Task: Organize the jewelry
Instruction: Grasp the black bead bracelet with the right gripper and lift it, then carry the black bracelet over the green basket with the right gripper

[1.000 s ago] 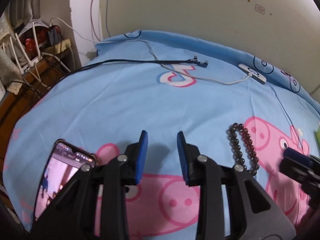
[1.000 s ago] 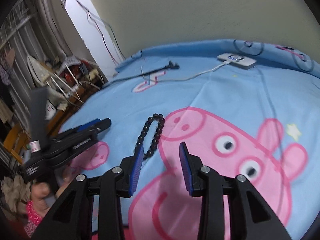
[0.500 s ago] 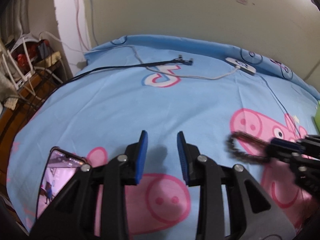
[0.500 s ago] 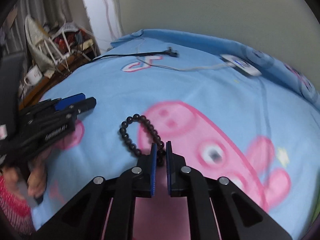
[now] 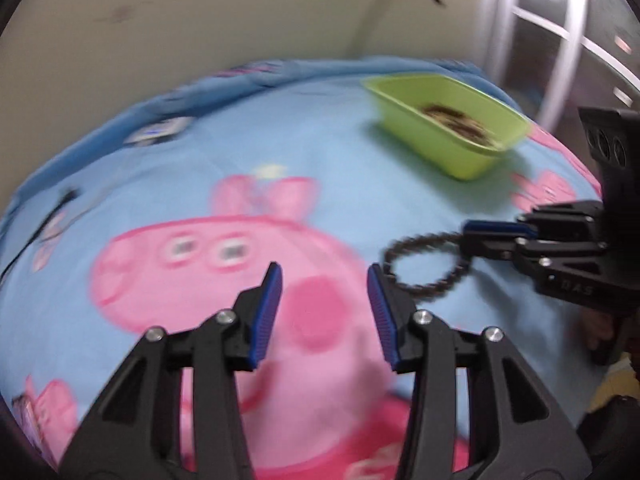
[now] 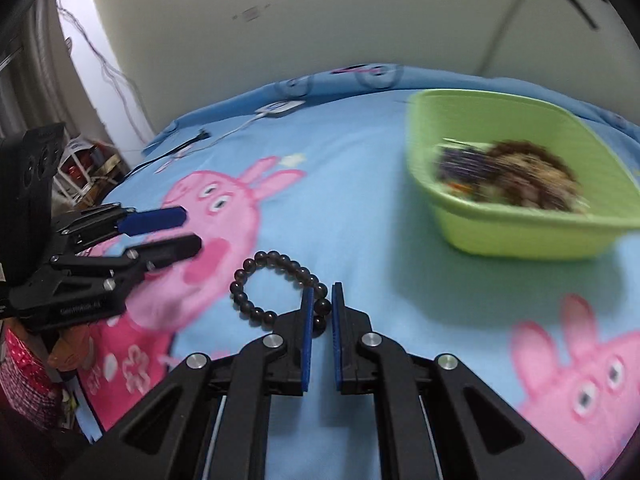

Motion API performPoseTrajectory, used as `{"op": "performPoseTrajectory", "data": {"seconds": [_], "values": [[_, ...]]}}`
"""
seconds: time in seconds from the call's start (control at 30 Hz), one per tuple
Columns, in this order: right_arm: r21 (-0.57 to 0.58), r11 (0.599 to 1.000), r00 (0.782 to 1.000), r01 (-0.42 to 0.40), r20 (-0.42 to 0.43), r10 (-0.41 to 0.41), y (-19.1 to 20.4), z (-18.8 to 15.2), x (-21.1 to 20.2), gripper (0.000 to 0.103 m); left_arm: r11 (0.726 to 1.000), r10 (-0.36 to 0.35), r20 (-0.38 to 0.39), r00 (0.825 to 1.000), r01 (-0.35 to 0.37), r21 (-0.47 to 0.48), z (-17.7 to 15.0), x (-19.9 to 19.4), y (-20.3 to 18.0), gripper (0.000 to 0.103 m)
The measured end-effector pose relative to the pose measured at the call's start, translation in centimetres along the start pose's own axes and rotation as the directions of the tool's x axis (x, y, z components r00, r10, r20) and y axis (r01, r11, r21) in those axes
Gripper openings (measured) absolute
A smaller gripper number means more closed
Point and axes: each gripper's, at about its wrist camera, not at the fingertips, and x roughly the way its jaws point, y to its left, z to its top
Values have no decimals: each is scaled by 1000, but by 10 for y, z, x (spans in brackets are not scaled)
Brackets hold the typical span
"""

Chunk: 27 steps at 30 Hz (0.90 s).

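Over the bed (image 6: 360, 184), w/ its blue cartoon-pig sheet, the right gripper (image 6: 321, 304) has its fingers pinching a dark bead bracelet (image 6: 276, 284) by one or two beads at the near side; the rest of the loop hangs out in front, just above the sheet. Left gripper (image 5: 324, 292) is beside it, fingers spreading apart, nothing btwn them. Green tub (image 6: 516, 236) sits ahead to the right, already holding other beaded pcs. Bracelet looks light & floppy, prob. strung on elastic, so it'll swing & sag. Round glossy beads could roll out of a pinch; best hold is across the strand, btwn beads.
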Motion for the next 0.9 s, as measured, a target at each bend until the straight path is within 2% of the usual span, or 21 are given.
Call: {"op": "performPoseTrajectory", "data": {"seconds": [0.03, 0.27, 0.4, 0.47, 0.5, 0.53, 0.73, 0.9], "values": [[12, 1000, 1000, 0, 4, 0, -6, -4, -4, 0, 1000, -30, -22, 999, 30, 7, 5, 8, -9, 42], [19, 1000, 1000, 3, 22, -4, -19, -10, -18, 0, 993, -116, -93, 989, 117, 13, 25, 33, -36, 42], [-4, 1000, 1000, -2, 8, 2, -15, -7, -13, 1, 995, -95, -148, 984, 101, 29, 22, 44, -48, 41], [-8, 1000, 1000, -9, -1, 9, -13, -6, -10, 2, 996, -69, -140, 988, 76, 44, 20, 43, -49, 35], [-12, 1000, 1000, -18, -5, 18, -12, -6, -9, 2, 997, -66, -136, 988, 73, 41, 18, 42, -49, 26], [-22, 999, 1000, -28, -12, 28, -11, -5, -7, 0, 997, -63, -130, 990, 67, 29, 17, 42, -48, 11], [-35, 996, 997, -82, -7, 82, -7, 6, -2, 0, 997, -72, -110, 991, 72, 0, 18, 35, -43, 8], [0, 989, 982, -150, 120, 149, -18, 38, -35, 0, 994, -112, -32, 993, 112, -3, 54, 13, -41, 8]]}}
